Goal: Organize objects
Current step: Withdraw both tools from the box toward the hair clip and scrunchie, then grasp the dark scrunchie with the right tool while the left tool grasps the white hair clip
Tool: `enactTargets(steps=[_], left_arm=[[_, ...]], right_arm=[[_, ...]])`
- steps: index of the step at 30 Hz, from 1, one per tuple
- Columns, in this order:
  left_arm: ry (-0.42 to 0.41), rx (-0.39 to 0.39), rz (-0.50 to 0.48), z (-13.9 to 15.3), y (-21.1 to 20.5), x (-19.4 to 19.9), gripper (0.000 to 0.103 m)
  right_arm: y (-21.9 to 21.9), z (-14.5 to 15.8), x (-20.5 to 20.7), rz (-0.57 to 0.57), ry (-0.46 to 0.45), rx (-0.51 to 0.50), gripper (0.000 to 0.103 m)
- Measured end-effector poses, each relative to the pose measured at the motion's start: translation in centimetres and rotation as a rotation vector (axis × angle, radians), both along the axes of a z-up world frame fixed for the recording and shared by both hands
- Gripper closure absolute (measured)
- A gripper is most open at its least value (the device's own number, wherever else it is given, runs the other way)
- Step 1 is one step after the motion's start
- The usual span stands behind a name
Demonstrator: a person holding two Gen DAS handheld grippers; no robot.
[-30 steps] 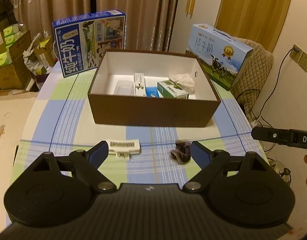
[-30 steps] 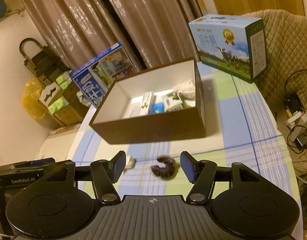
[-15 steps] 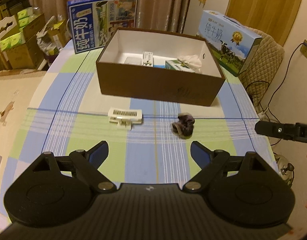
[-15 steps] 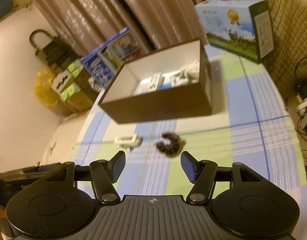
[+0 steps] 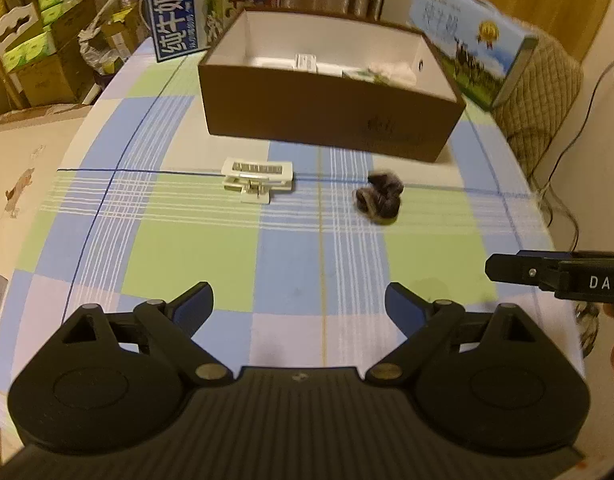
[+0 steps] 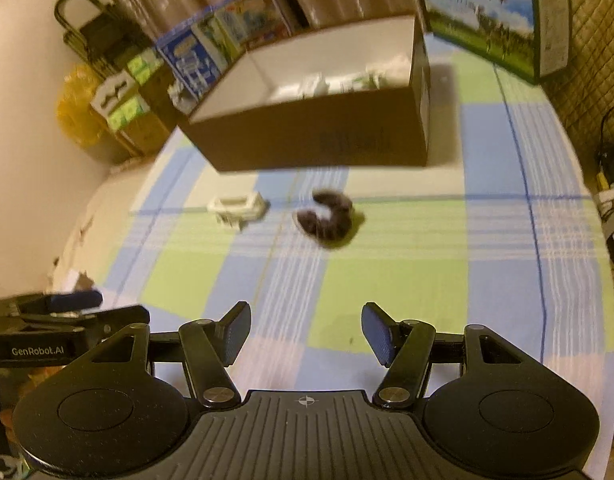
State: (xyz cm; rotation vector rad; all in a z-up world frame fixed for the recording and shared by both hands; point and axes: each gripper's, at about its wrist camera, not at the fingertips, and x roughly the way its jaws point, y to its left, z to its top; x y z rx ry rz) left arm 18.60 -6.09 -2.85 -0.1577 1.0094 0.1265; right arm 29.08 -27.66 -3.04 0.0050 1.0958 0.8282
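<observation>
Left gripper (image 5: 299, 300) is opening, empty; right gripper (image 6: 306, 330) gapes empty; clip (image 5: 258, 178) and scrunchie (image 5: 381, 198) lie mid-table before the box (image 5: 327, 120).

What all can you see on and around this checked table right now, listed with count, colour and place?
Brown box: one, white inside, far middle of the table, open top, small packs inside.
White clip: one, on the cloth in front of the box, left.
Dark furry scrunchie: one, on the cloth in front of the box, right.
Milk cartons: two, blue, one behind the box at left, one at right.
Checked tablecloth: one, blue, green and white.
Stacked cardboard boxes: several, floor at left.
Quilted chair: one, beige, right.
Left claw: black, opening, nothing between its pads.
Right claw: black, open, empty.
</observation>
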Motion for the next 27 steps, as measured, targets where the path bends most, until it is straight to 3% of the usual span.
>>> enactTargets(steps=[10, 15, 27], left_arm=[[0.101, -0.008, -0.044, -3.7, 1.8, 2.5, 0.012], [0.112, -0.016, -0.057, -4.9, 3.1, 3.5, 0.012], [0.094, 0.000, -0.020, -6.3, 7.7, 5.2, 0.012]], right_arm=[[1.1, -2.6, 1.1, -0.072, 0.061, -0.040, 0.044], [2.6, -3.7, 1.7, -0.076, 0.062, -0.071, 0.044], [8.8, -5.7, 3.4, 0.009, -0.157, -0.152, 0.044]])
